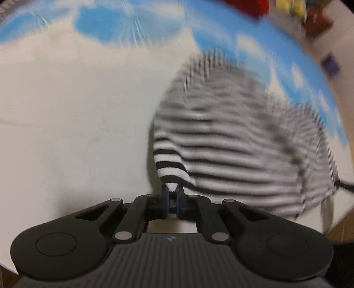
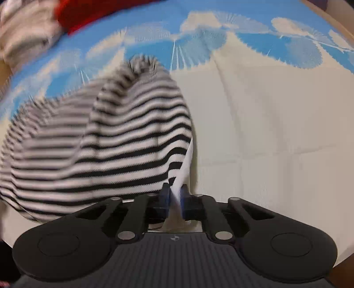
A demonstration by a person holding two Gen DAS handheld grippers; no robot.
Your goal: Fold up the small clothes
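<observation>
The left claw (image 1: 173,192) and the right claw (image 2: 175,192) each pinch a near corner of the black-and-white striped garment (image 1: 232,141), which lies on the cloth-covered desk (image 2: 276,124). The fold is beginning; next, both corners should probably go together toward the far edge.

I've got bare white cloth (image 1: 66,133) w/ open room left of the striped garment (image 1: 232,144); same on its right in the right wrist view. Red item (image 2: 93,13) and pale heap (image 2: 26,33) crowd the far-left edge.
</observation>
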